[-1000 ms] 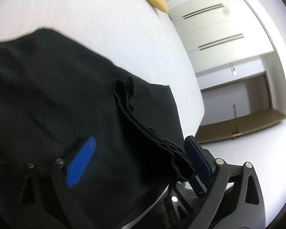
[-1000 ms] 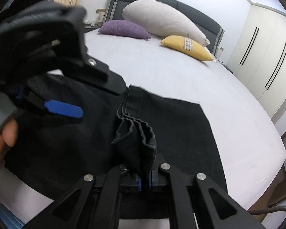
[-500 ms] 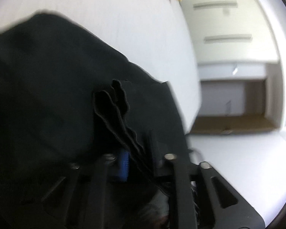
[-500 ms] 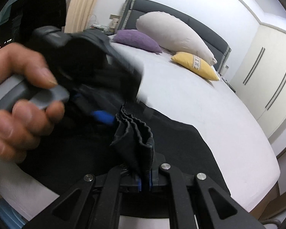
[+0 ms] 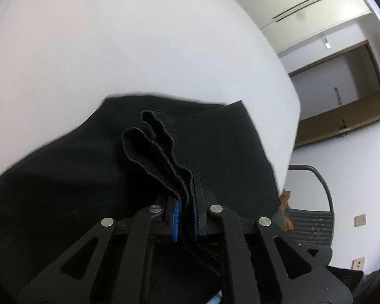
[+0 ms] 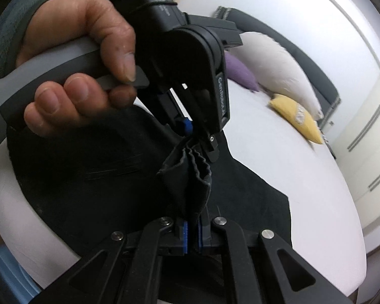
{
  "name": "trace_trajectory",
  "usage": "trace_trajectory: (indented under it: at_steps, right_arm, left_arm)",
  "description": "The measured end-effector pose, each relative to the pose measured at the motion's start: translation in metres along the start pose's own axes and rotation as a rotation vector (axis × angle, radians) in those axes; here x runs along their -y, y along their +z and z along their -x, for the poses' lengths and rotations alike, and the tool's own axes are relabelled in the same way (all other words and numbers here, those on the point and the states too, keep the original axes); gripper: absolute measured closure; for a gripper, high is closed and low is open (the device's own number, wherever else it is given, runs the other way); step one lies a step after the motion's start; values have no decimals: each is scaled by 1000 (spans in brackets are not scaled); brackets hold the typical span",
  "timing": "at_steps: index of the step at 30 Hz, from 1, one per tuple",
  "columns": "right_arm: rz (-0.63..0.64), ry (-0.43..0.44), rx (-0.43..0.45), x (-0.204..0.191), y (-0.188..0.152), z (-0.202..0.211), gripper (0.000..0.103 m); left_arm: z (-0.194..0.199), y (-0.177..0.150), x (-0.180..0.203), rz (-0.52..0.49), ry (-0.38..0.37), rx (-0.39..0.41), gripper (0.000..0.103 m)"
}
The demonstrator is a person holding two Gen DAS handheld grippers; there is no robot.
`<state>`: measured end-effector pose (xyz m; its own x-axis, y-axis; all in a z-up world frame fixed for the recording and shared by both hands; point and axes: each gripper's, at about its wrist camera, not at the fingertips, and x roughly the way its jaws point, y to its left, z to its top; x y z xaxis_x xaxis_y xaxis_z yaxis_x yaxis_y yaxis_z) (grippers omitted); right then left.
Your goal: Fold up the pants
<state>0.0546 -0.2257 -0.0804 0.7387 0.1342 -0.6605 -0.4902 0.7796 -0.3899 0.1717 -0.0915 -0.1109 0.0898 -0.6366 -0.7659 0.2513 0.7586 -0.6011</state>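
Black pants (image 5: 215, 147) lie on a white bed (image 5: 114, 50), also seen in the right wrist view (image 6: 253, 202). My left gripper (image 5: 185, 217) is shut on a bunched stack of hem layers (image 5: 154, 141). My right gripper (image 6: 192, 235) is shut on the same bunched hem edge (image 6: 190, 177), lifted off the bed. In the right wrist view the left gripper (image 6: 197, 131) pinches the far end of that bunch, held by a hand (image 6: 76, 63).
A white pillow (image 6: 273, 63), purple pillow (image 6: 240, 73) and yellow pillow (image 6: 296, 119) lie at the bed's head. White wardrobes (image 5: 291, 5) stand beyond. A dark chair (image 5: 311, 217) stands off the bed edge.
My left gripper was open beside the bunched hem a second ago; it has closed on it. Both grippers have lifted the hem and the views have tilted.
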Motion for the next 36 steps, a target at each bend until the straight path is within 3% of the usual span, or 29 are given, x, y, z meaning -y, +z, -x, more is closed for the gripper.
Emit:
trace_trajectory:
  at_steps: [7, 13, 17, 20, 21, 23, 25, 26, 28, 31, 33, 36]
  right_arm:
    - [78, 64, -45, -22, -7, -6, 97]
    - [120, 63, -94, -23, -10, -17, 97]
    - [49, 88, -106, -15, -7, -18, 93]
    - [1, 138, -123, -3, -4, -14, 77]
    - [-18, 173, -122, 2, -3, -9, 63]
    - [-92, 290, -105, 22, -5, 6, 42]
    - [-185, 396, -79, 47, -11, 21, 40]
    - [-261, 472, -69, 63, -17, 28, 40]
    - [-430, 537, -53, 109, -29, 28, 40]
    - [-706, 650, -22, 187, -48, 8, 40]
    - [-874, 766, 15, 239, -61, -19, 40]
    - [-1001, 866, 17, 283, -67, -62, 40]
  left_arm:
    - [1, -28, -21, 31, 24, 9, 97]
    - [-26, -35, -25, 63, 10, 11, 95]
    - [-25, -36, -33, 79, -8, 29, 94]
    - [-27, -38, -24, 60, 45, 40, 88]
    - [-17, -42, -31, 53, 63, 48, 88]
    - [1, -42, -30, 44, 142, 81, 88]
    - [19, -39, -35, 46, 236, 121, 88]
    - [28, -40, -34, 51, 248, 144, 88]
    - [40, -43, -21, 37, 221, 192, 88]
    - [36, -53, 17, -40, 117, 230, 88]
    - [17, -59, 37, -88, 72, 199, 88]
    - [-29, -66, 52, -97, 58, 130, 88]
